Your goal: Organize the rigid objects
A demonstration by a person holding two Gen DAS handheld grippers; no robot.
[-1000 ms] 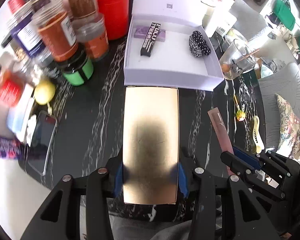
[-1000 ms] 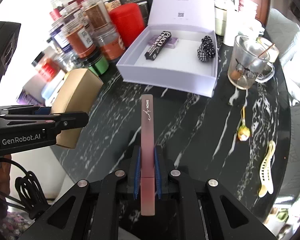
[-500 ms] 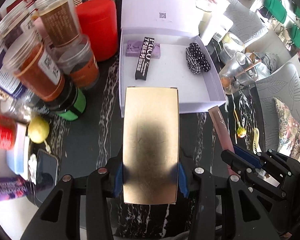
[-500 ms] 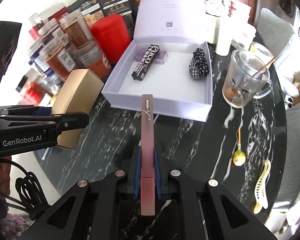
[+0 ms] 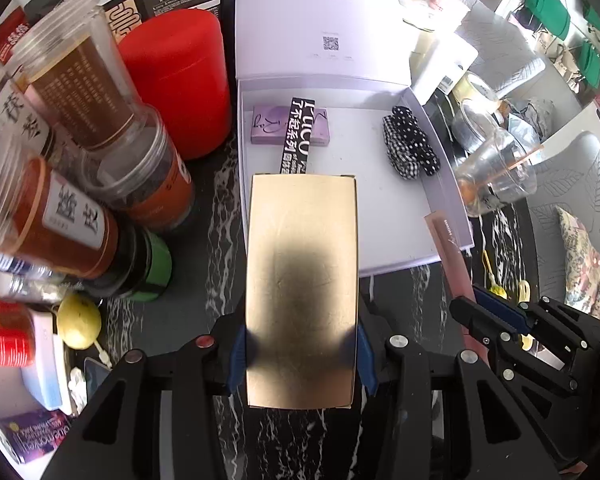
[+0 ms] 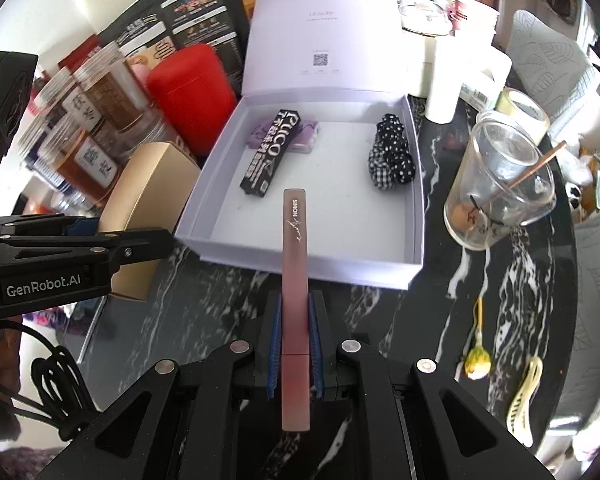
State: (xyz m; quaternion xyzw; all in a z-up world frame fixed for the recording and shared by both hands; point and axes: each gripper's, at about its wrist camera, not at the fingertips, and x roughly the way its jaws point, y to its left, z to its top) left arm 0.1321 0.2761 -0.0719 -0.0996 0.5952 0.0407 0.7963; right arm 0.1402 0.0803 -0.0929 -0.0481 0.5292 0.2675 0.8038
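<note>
Gold and pink, both aimed at the lilac box

Gold box [image 5: 302, 280], clamped in the left claw [image 5: 302, 354], runs lengthwise toward the open lilac box [image 6: 300, 258]. Pink slim case [image 6: 295, 280] (right claw [image 6: 295, 354] clamped on it) points likewise, tip over the box's front wall.

I see a red canister [image 6: 190, 98] beside clear labelled jars [image 5: 80, 92] on the black marbled bench [image 6: 500, 280], a glass mug [image 6: 496, 192] holding a stirrer, and a lemon [image 5: 78, 320].
</note>
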